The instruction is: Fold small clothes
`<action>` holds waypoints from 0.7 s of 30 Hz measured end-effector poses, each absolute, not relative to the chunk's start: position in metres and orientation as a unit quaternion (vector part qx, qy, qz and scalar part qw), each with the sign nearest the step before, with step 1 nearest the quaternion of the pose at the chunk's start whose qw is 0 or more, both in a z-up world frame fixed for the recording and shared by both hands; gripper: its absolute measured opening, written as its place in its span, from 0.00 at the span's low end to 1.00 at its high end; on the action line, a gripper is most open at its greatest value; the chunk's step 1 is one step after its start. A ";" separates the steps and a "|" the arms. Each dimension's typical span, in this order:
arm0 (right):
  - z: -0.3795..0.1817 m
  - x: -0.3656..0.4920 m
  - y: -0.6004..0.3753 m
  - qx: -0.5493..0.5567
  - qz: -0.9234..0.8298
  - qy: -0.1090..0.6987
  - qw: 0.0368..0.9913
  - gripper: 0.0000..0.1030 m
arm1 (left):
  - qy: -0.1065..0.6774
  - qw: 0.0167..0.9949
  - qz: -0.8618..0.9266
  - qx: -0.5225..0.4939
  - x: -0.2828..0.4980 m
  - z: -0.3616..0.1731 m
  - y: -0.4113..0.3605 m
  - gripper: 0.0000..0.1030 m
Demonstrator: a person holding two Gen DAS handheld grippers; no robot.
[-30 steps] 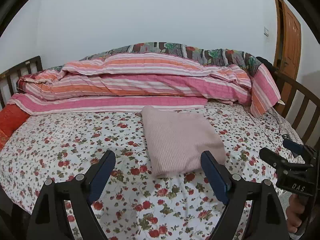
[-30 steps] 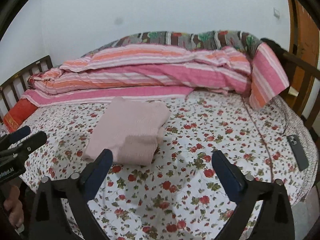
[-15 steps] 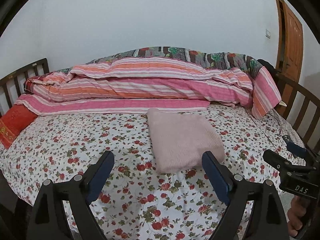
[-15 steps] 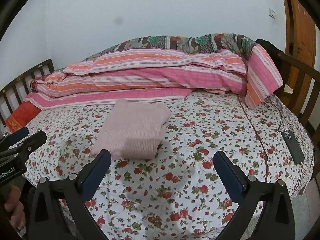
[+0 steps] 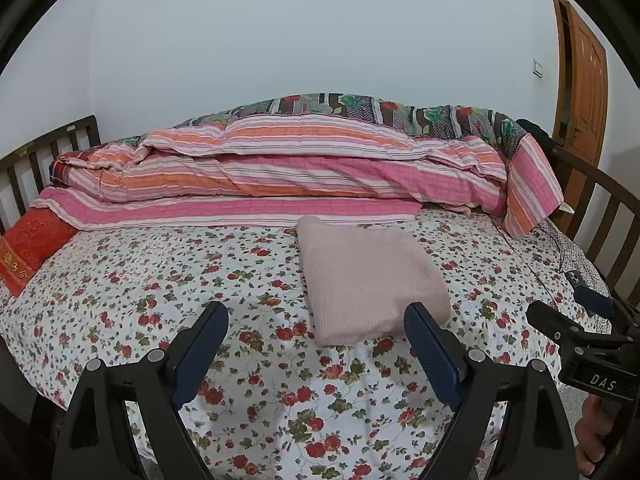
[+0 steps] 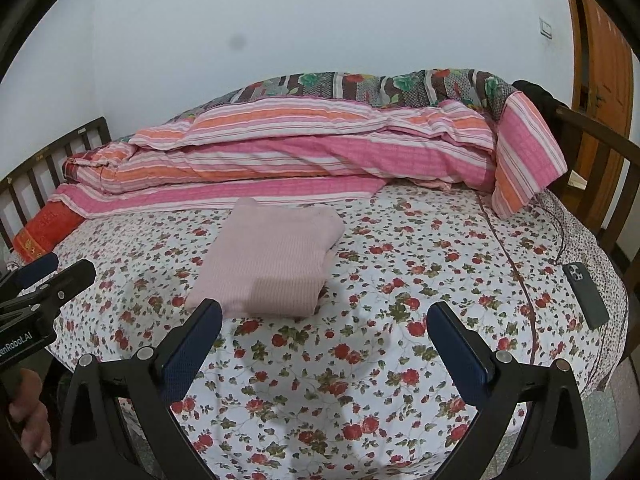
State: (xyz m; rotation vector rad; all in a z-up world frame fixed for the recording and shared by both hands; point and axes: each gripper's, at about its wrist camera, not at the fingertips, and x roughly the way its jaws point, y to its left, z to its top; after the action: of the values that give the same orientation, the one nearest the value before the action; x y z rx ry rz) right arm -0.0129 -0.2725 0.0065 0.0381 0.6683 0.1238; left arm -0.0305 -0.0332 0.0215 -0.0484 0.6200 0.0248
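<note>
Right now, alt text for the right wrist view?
A folded pink garment lies on the floral bedsheet, ahead-left of the open, empty right gripper. Striped quilts are piled behind; a phone lies at the right edge.

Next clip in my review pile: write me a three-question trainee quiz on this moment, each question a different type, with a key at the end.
1. True or false: the left gripper is shut on the pink garment.
2. Multiple choice: the pink garment lies (A) spread flat and unfolded, (B) as a folded bundle on the floral sheet, (C) on top of the striped quilt.
3. Short answer: what dark object lies near the bed's edge on the right gripper's side?

Key:
1. False; both grippers are open and hold nothing.
2. B
3. A phone, lying on the sheet apart from the garment.
</note>
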 end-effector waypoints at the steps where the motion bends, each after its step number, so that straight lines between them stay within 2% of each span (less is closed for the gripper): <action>1: 0.007 -0.013 -0.272 0.019 0.061 0.327 0.943 0.98 | 0.305 0.952 0.012 -0.024 -0.030 0.022 -0.033 0.87; 21: 0.007 -0.015 -0.268 0.018 0.064 0.329 0.942 0.98 | 0.305 0.952 0.013 -0.025 -0.033 0.022 -0.031 0.87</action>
State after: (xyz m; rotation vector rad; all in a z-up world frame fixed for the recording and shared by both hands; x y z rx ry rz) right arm -0.0146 -0.2679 0.0069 0.0371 0.6703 0.1298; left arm -0.0326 -0.0312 0.0222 -0.0504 0.6194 0.0255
